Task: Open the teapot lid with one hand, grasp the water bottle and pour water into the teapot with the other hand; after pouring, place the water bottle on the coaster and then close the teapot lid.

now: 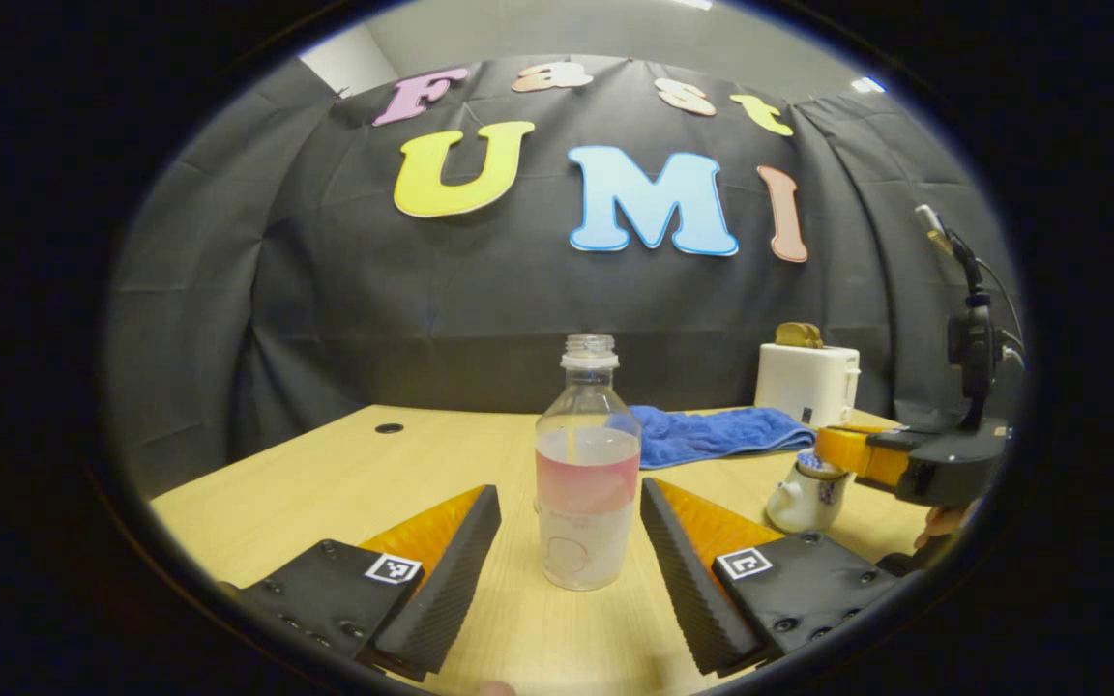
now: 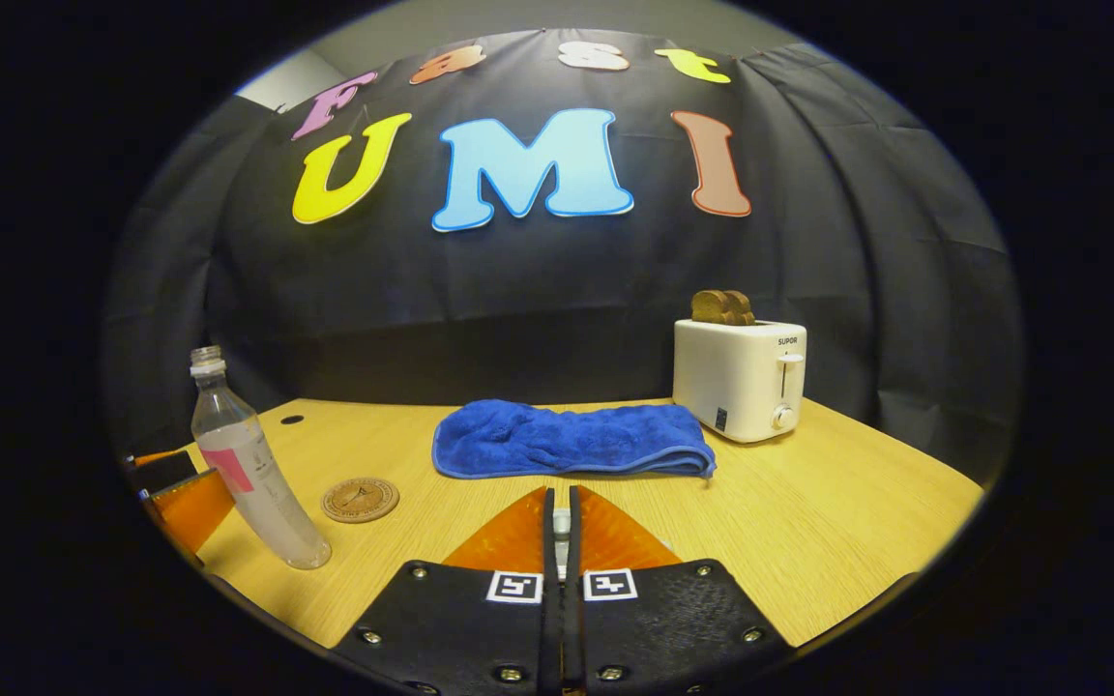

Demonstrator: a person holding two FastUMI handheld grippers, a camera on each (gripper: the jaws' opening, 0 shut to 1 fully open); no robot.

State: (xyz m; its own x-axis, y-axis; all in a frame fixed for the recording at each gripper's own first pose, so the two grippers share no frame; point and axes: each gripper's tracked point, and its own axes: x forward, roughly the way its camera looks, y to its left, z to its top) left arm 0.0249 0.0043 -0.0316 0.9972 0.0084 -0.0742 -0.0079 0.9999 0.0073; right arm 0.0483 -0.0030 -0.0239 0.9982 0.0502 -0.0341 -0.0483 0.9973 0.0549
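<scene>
I saw the table point(image 2: 837, 522), pale wood-grain laminate, running back to the black cloth wall, with a small round hole near its far left corner. On its far side lay a blue towel point(image 2: 567, 440), plush and folded into a long flat band with its long axis running left to right. Just to the right of it stood a white toaster point(image 2: 741, 379), boxy and smooth, with two brown slices standing in its slots.

The bottle point(image 1: 587, 464) stood upright at the near middle of the table, long axis vertical, open mouth pointing straight up. It was clear ribbed plastic, capless, with a pink band round its middle. In the right gripper view it leaned, but I put that down to the lens.

My left gripper point(image 1: 571, 527) was spread wide, one ridged finger on either side of the bottle, neither touching it. My right gripper point(image 2: 562, 527) had its fingers closed with a thin pale object between them; I could not tell what it was. In the left gripper view it hovered over the teapot point(image 1: 804, 495), a small rounded glossy white ceramic pot, spout pointing left, standing to the right of the bottle.

The coaster point(image 2: 360, 500), a flat brown disc with an embossed face, lay just behind the bottle.
</scene>
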